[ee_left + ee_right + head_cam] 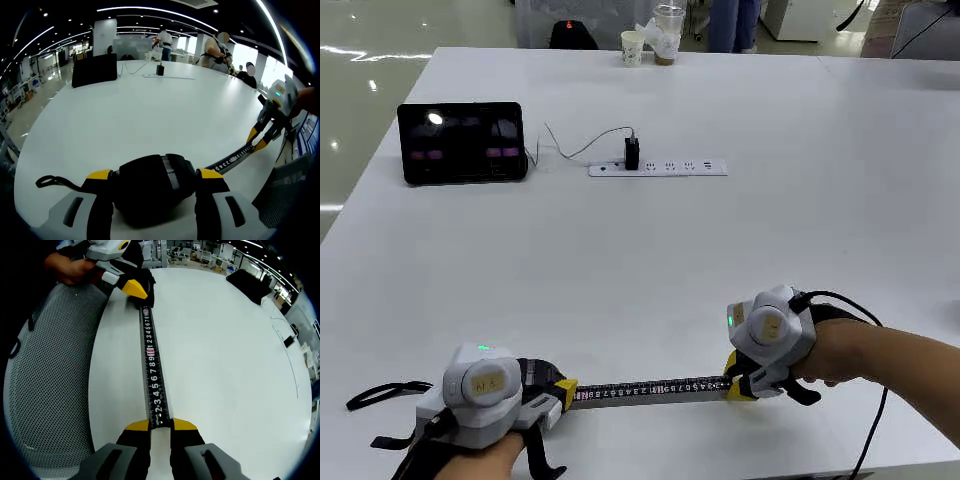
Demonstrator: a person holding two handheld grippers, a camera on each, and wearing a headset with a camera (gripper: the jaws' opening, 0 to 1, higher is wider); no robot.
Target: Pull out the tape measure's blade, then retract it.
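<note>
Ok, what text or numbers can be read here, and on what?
"2 3 4 5 6 7 8 9", a red-boxed number, unreadable, then "1 2 3 4 5 6 7 8 9": on the tape blade, in the right gripper.
Tablet screen: too blurred to read.
Tape measure case, in the left gripper: no label legible.

Barrier: blade [650,389] stretched between left hand-held gripper [560,392] and right hand-held gripper [733,388], near the front edge.
Free room: wide bare desk [740,260] beyond it.
Far obstacles: tablet [462,141], power strip [660,168], cups [632,47].
</note>
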